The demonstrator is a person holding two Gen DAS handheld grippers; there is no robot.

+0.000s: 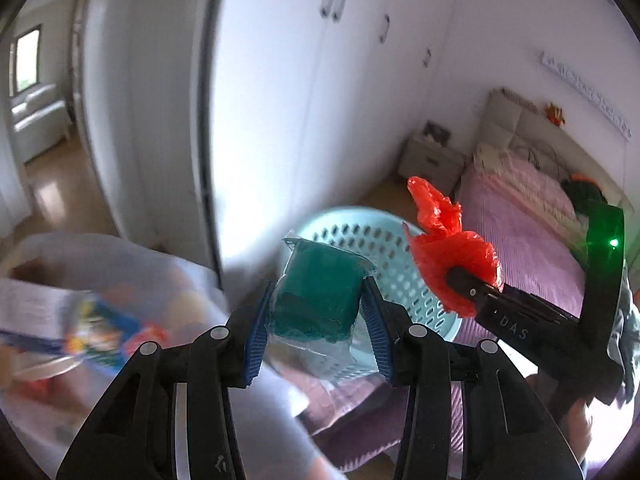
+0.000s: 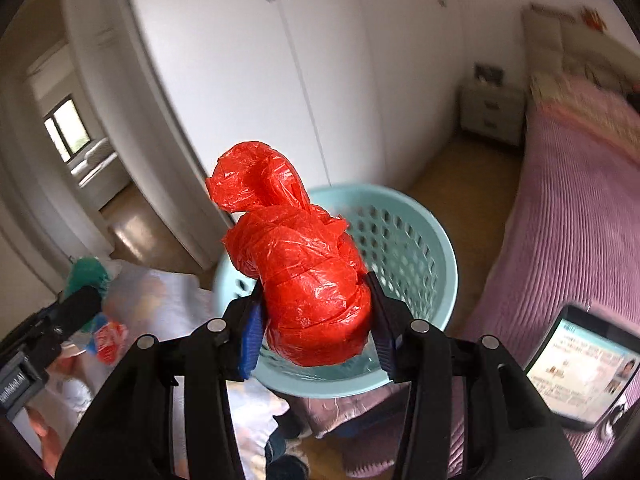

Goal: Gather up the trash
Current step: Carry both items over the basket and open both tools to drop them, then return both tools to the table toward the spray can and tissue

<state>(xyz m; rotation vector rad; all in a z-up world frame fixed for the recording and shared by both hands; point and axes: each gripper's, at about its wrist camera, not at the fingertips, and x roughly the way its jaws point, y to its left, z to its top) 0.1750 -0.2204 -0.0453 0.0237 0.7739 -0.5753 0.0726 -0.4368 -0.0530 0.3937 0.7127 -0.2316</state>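
The right gripper (image 2: pixel 316 320) pinches a red plastic wad (image 2: pixel 308 264), its twisted tail pointing to eleven o'clock; the left gripper (image 1: pixel 316 312) clamps a green wrapped bundle (image 1: pixel 320 292). The pale blue basket (image 2: pixel 444 256) sits just beyond both at twelve, nearer the right.

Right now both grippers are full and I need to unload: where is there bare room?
Free: the hollow of the pale blue perforated plastic basket, and wooden floor between white wardrobe and pink bed. Crowded: the clear trash-filled plastic bag beside the basket.
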